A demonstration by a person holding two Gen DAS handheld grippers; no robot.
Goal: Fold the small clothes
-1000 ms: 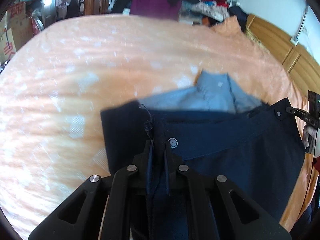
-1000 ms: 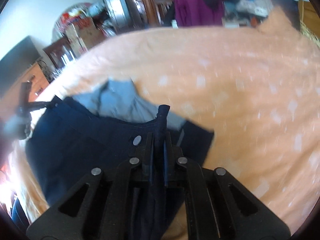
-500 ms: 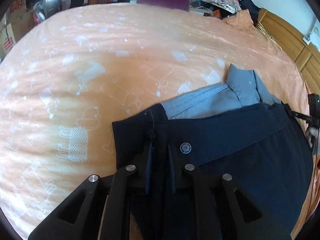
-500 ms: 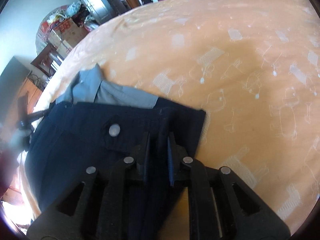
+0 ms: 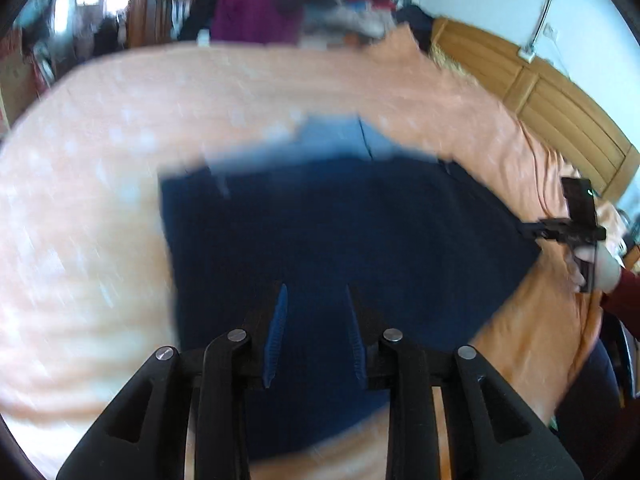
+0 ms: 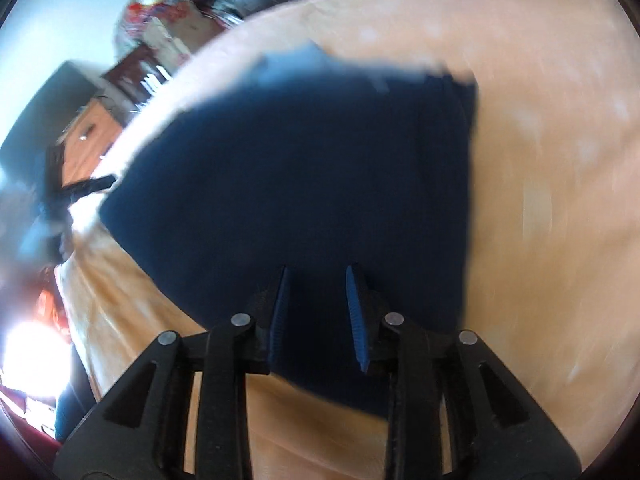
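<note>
A: What is the left tool (image 5: 316,300) doing?

B: Its two fingers stand wide apart with nothing between them. Through the gap, only dark cloth shows.

A: And the right tool (image 6: 315,280)?

B: The same: spread wide and empty, above the near edge of the navy garment (image 6: 312,168).

A: Where does that garment lie?

B: Flat on the bed (image 5: 100,216), on an orange sheet with pale prints. In the left wrist view it fills the middle, reaching from the fingers up toward 12 o'clock. A strip of lighter blue cloth (image 5: 336,136) shows past its far edge, at 12 o'clock.

A: Is the blue piece part of it?

B: I cannot tell; the picture is blurred there.

A: Can either tool be seen from the other camera?

B: Yes. In the left wrist view the right one sits at 3 o'clock, at the garment's corner, with a hand (image 5: 596,264) and a dark red sleeve behind it. In the right wrist view the left one is a blur at 9 o'clock.

A: Farther out?

B: A wooden headboard (image 5: 532,100) at 2 o'clock, and piled clothes (image 5: 320,12) at 12.
</note>
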